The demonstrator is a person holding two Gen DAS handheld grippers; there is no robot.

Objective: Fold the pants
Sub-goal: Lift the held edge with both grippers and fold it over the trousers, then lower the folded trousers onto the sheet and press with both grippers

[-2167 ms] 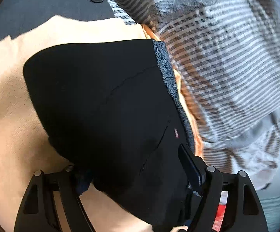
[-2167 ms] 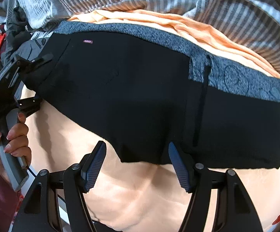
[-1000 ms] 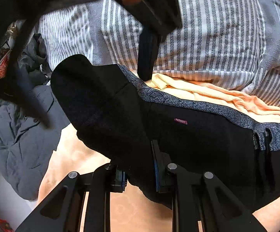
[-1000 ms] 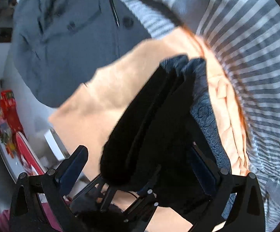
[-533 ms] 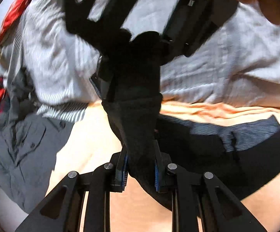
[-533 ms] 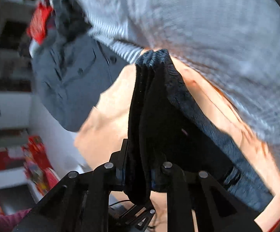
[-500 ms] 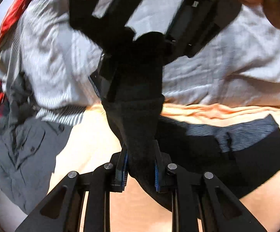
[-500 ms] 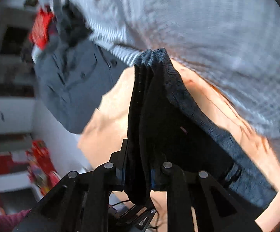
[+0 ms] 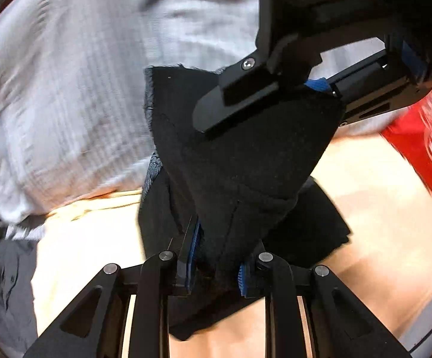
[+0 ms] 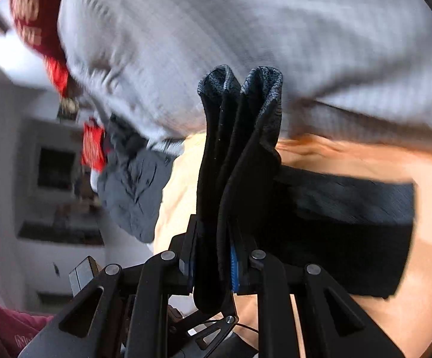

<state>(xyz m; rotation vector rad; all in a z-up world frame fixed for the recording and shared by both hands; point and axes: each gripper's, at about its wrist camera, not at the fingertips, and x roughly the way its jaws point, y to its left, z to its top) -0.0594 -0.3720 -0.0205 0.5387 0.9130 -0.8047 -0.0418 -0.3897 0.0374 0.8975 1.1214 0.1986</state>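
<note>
The black pants (image 9: 245,164) with a grey patterned waistband (image 10: 263,89) are lifted off the peach sheet (image 9: 379,208), partly folded over. My left gripper (image 9: 217,256) is shut on a bunched edge of the pants. My right gripper (image 10: 213,265) is shut on the folded waistband end, which stands up between its fingers. In the left wrist view the right gripper (image 9: 275,89) is just above, its finger pressed on the same fabric. The rest of the pants (image 10: 350,223) lies flat on the sheet at the right.
A grey striped duvet (image 10: 275,29) lies bunched behind the sheet. A grey jacket (image 10: 135,191) lies at the left edge of the bed. A red cloth (image 9: 424,149) is at the right. Room furniture (image 10: 55,173) shows beyond the bed.
Both grippers have carried the held pants end up and over toward the right. The right gripper has come closer above the left. The flat part on the sheet looks shorter.
</note>
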